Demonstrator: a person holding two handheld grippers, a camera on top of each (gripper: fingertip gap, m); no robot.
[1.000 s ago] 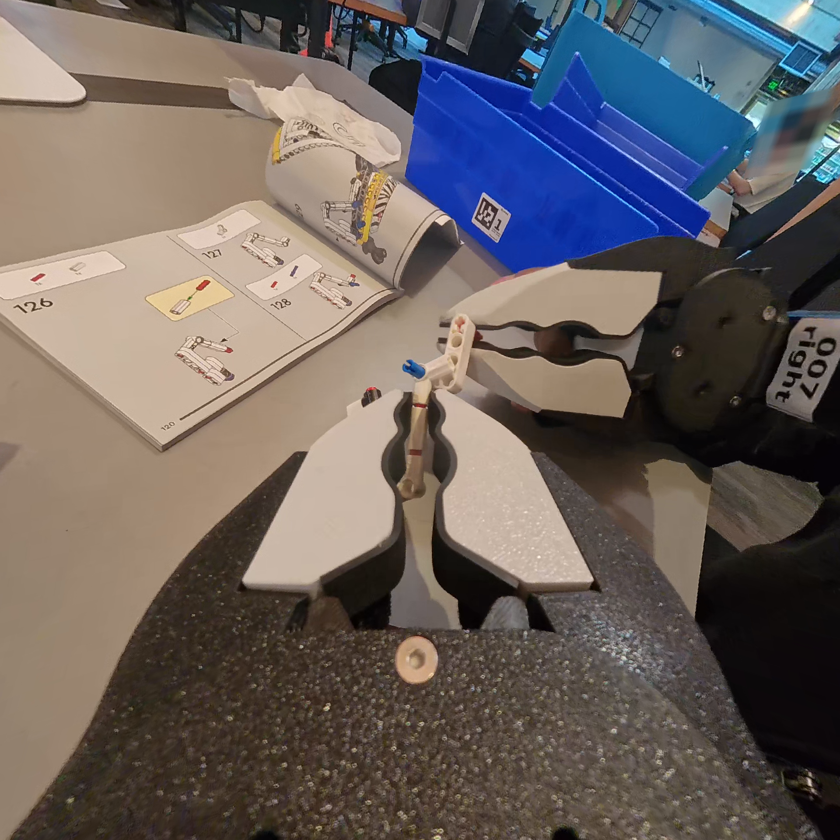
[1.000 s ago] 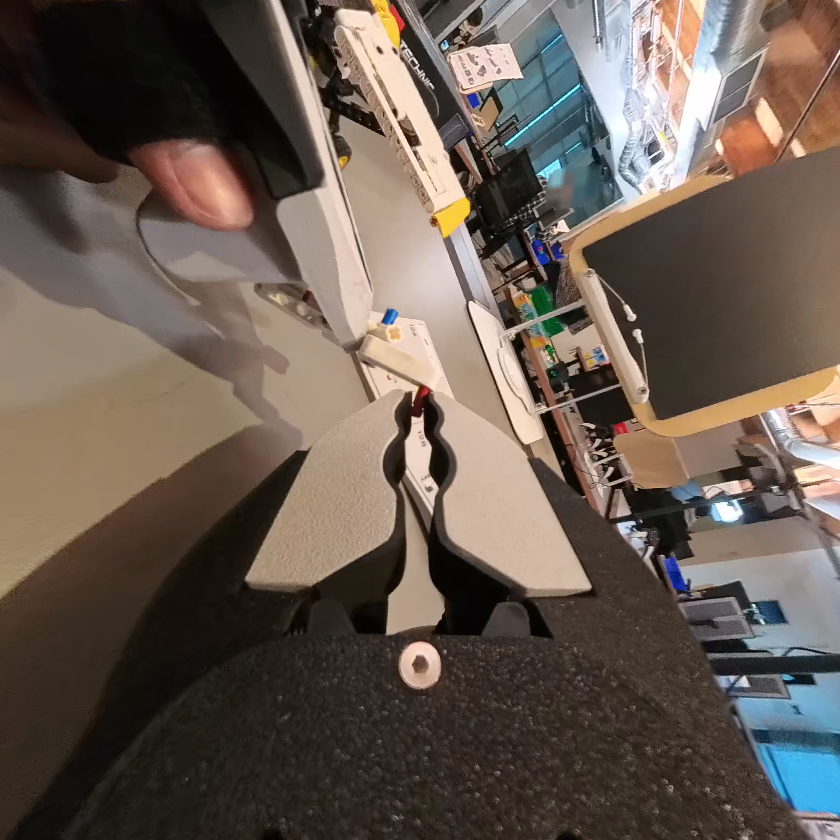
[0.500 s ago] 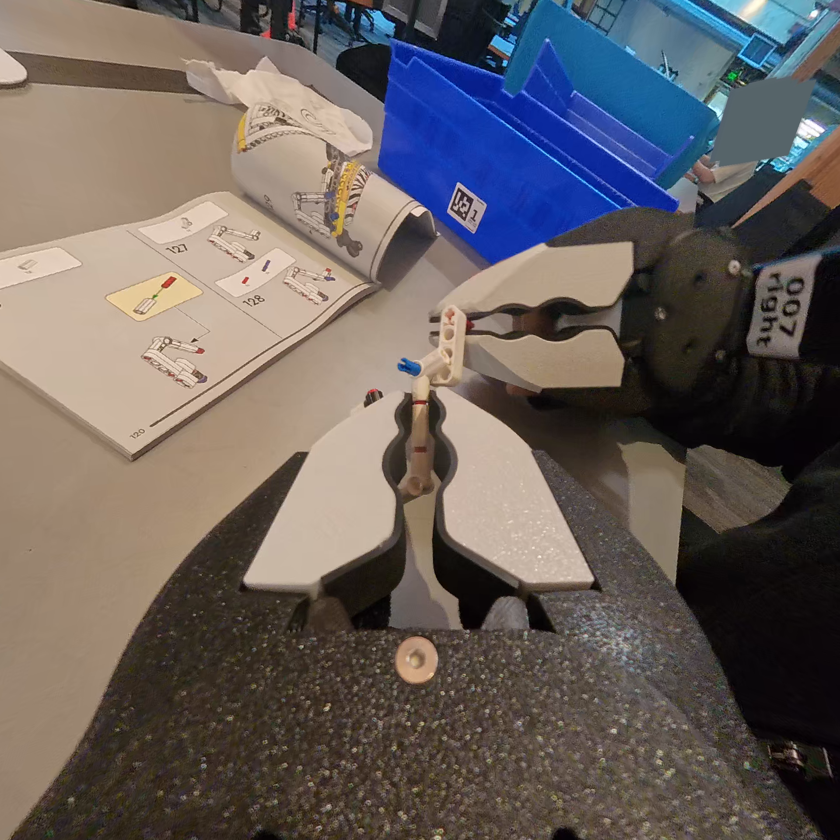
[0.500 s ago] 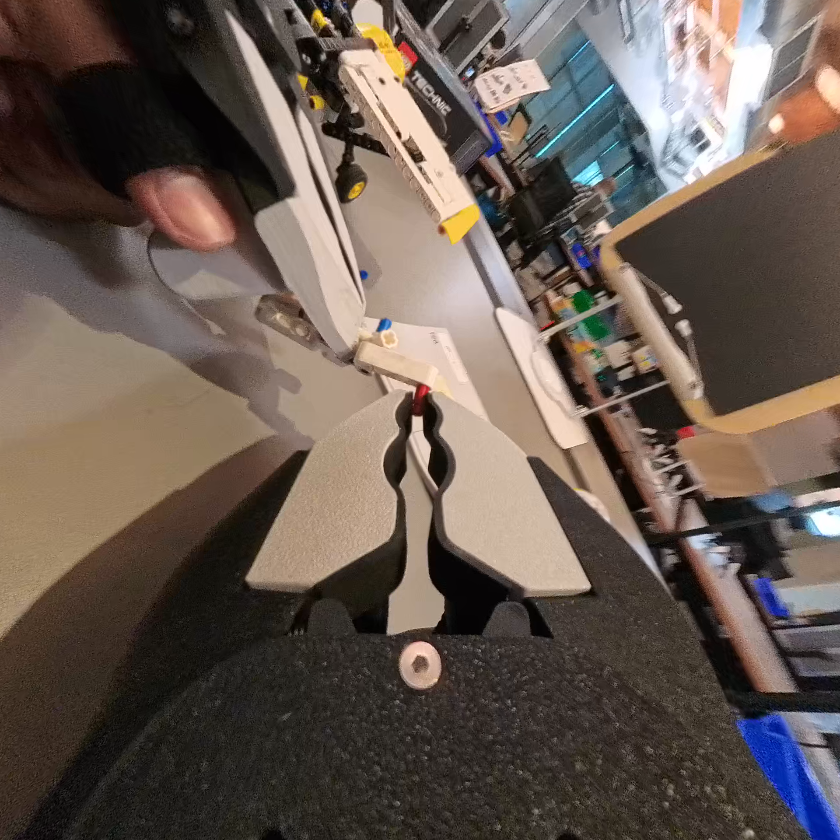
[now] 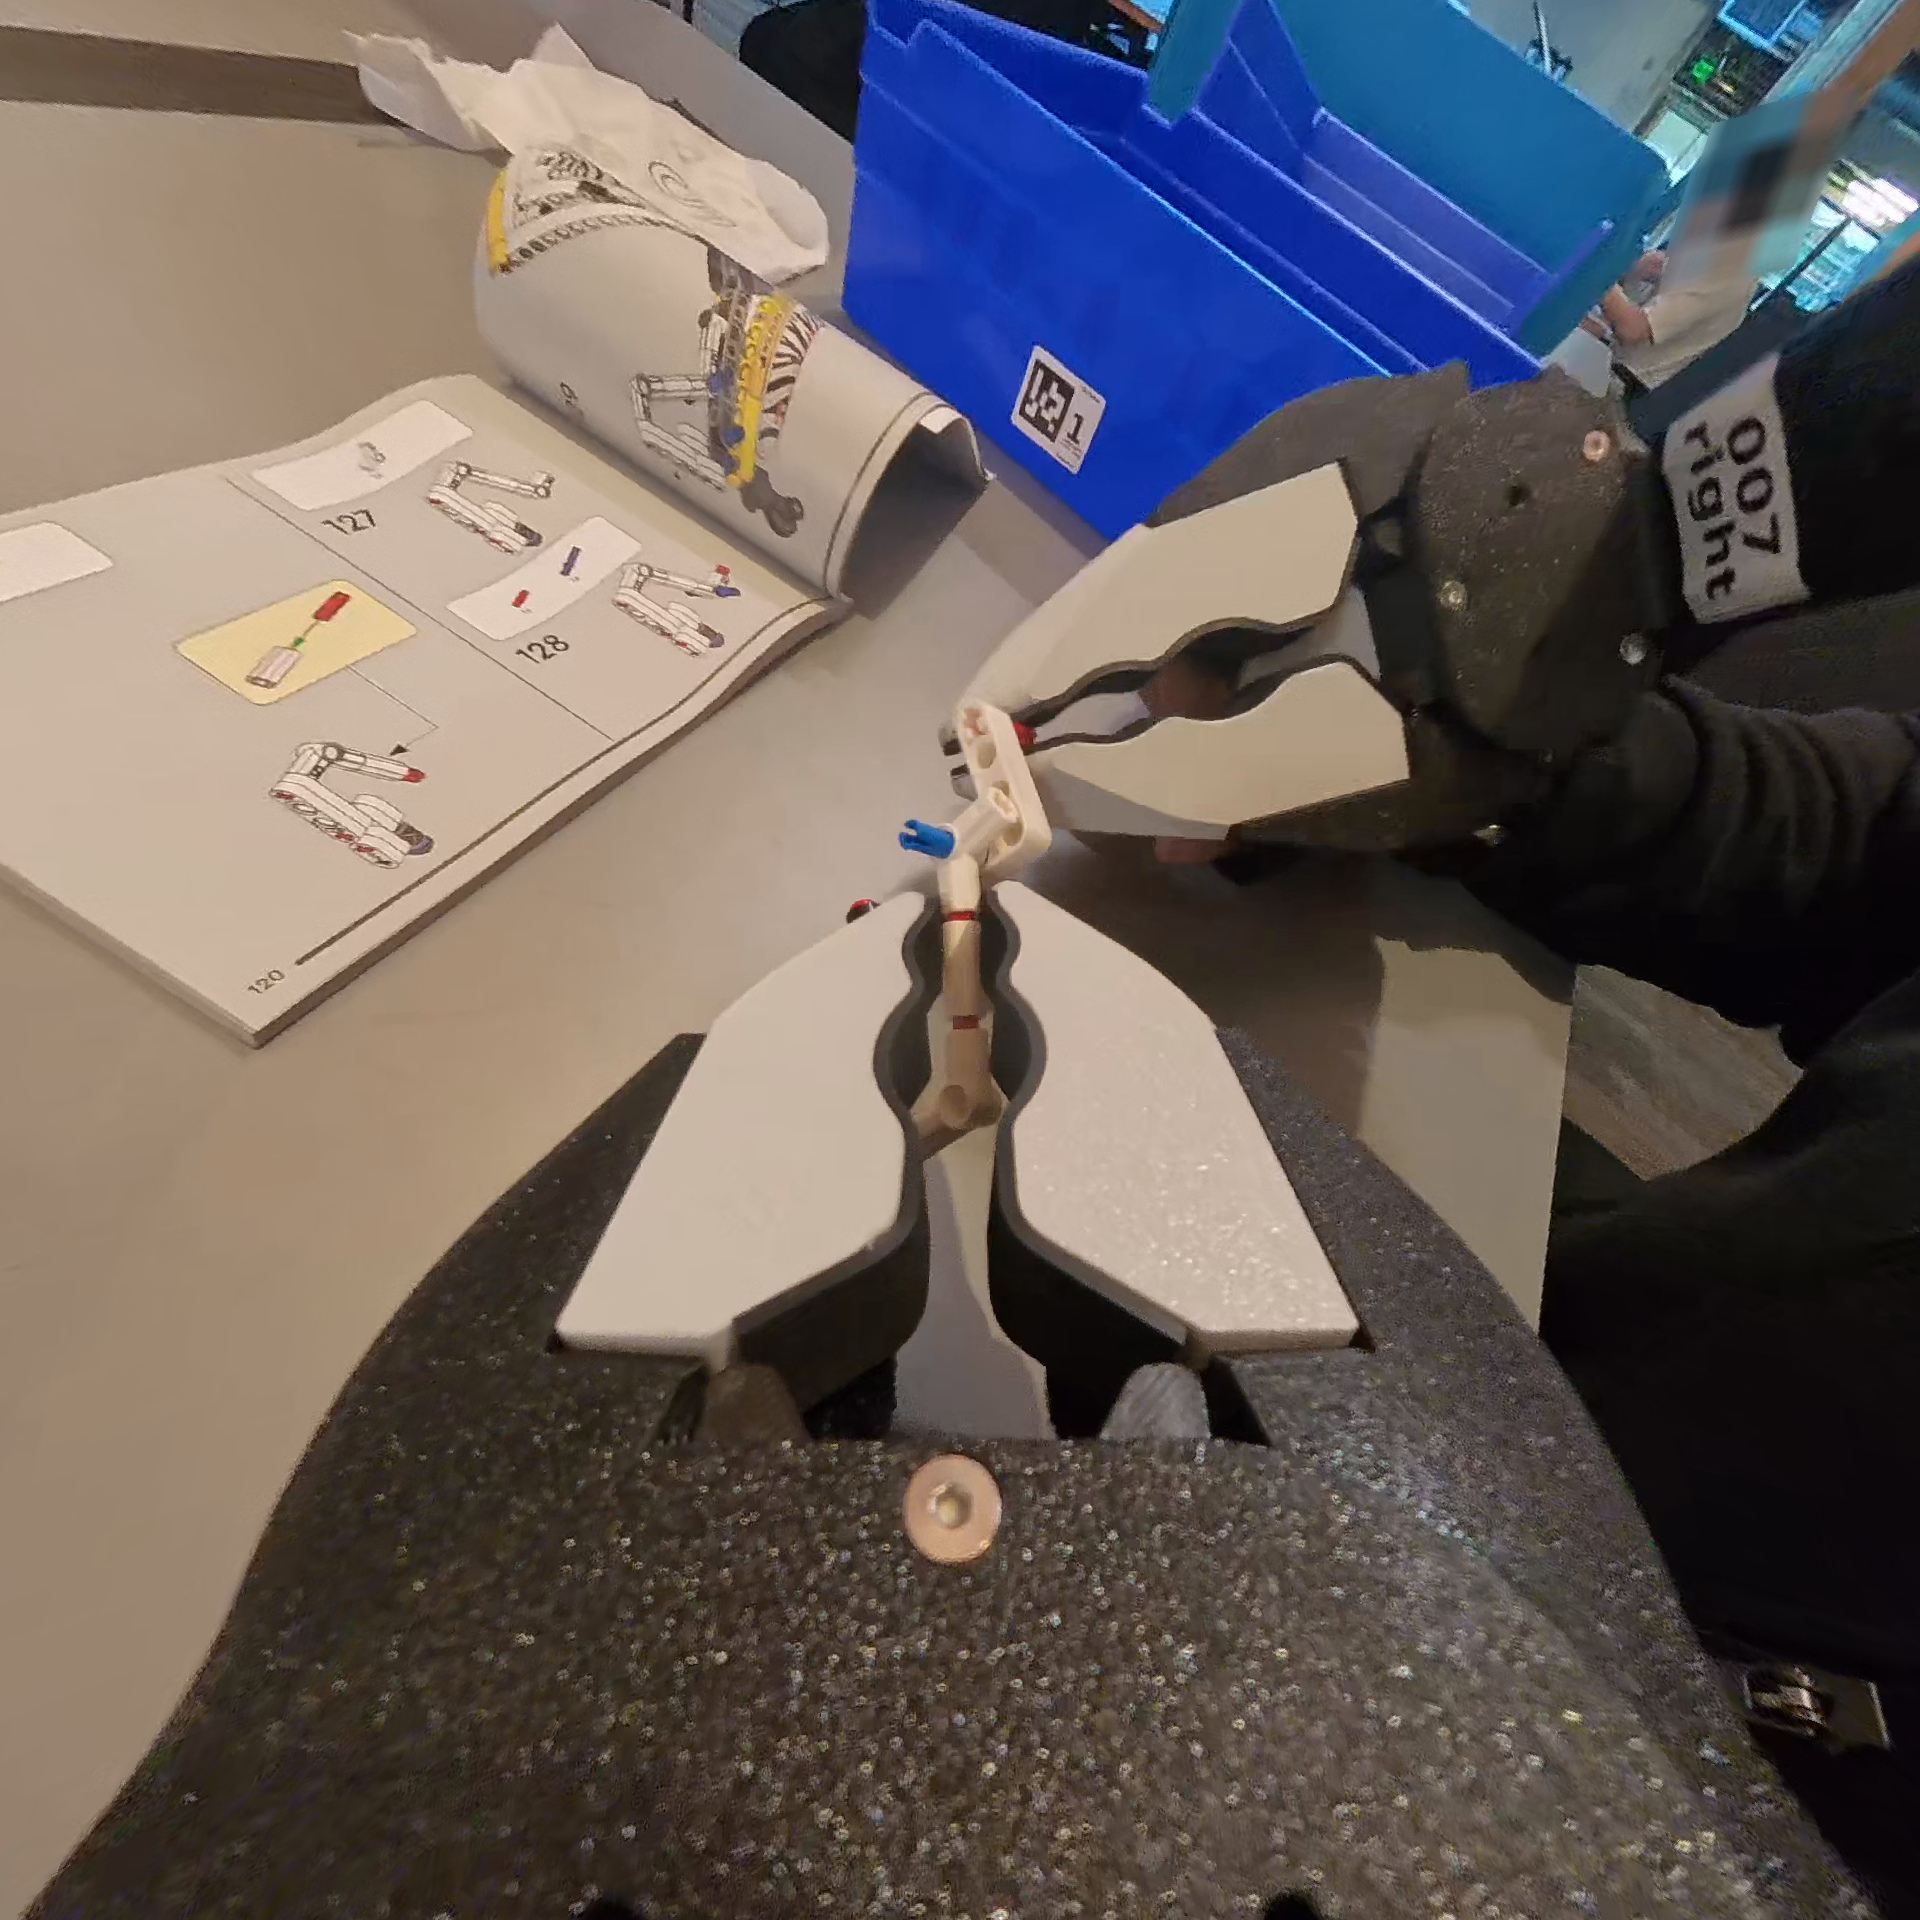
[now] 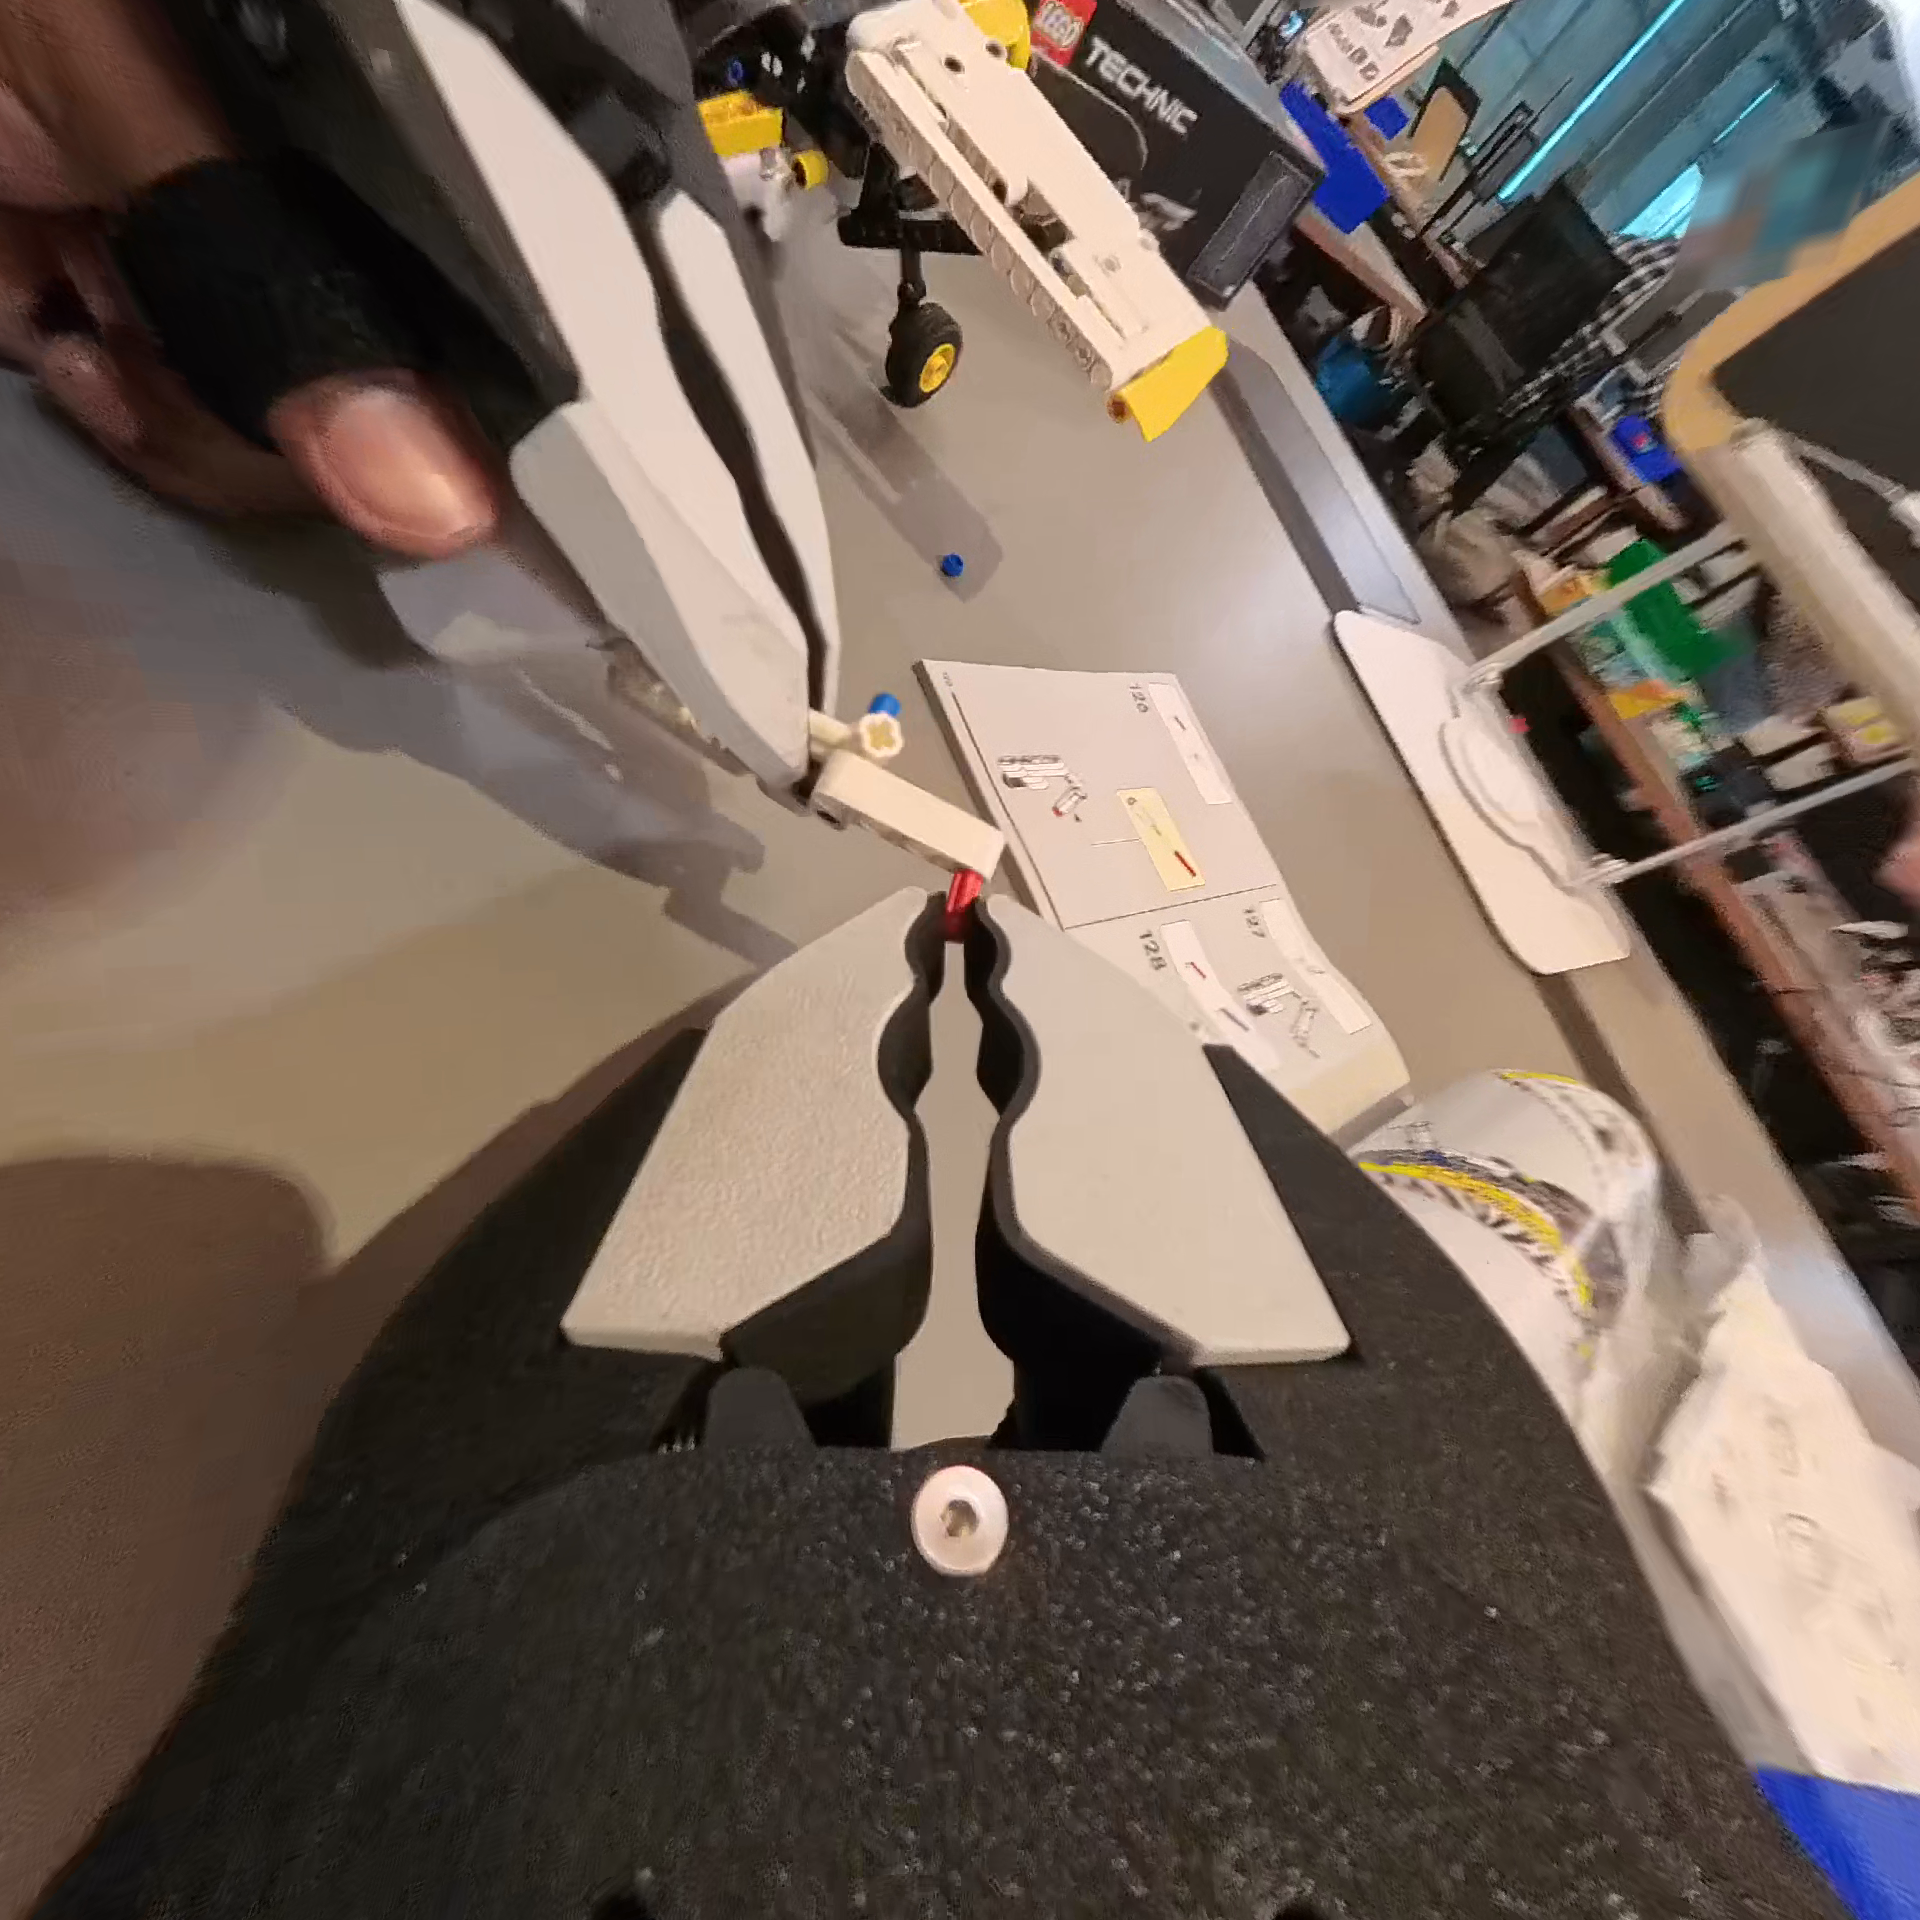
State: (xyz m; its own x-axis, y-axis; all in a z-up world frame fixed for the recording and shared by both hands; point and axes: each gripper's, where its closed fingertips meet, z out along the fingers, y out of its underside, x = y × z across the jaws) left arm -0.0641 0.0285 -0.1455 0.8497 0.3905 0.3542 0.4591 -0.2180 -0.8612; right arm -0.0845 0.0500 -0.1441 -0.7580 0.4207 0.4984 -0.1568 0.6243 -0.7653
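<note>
Right wrist view is showing a white and yellow brick-built vehicle (image 6: 1023,223) and a black box (image 6: 1164,114) (printed lettering on it) far along the grey table (image 6: 312,935); the left wrist view is showing a blue bin (image 5: 1174,260) bearing a square-code sticker. Left gripper (image 5: 961,920) is pinching a slim white rod (image 5: 961,987), its jaws nearly together. Right gripper (image 6: 958,914) is pinching a red pin (image 6: 962,896) plugged into a white beam (image 6: 904,821) joined to that rod. An open instruction booklet (image 5: 343,665) is lying beside them.

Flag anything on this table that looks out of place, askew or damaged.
The instruction booklet has its far pages curled up into a roll instead of lying flat, with crumpled white paper beside it. A small blue piece lies loose on the table.
</note>
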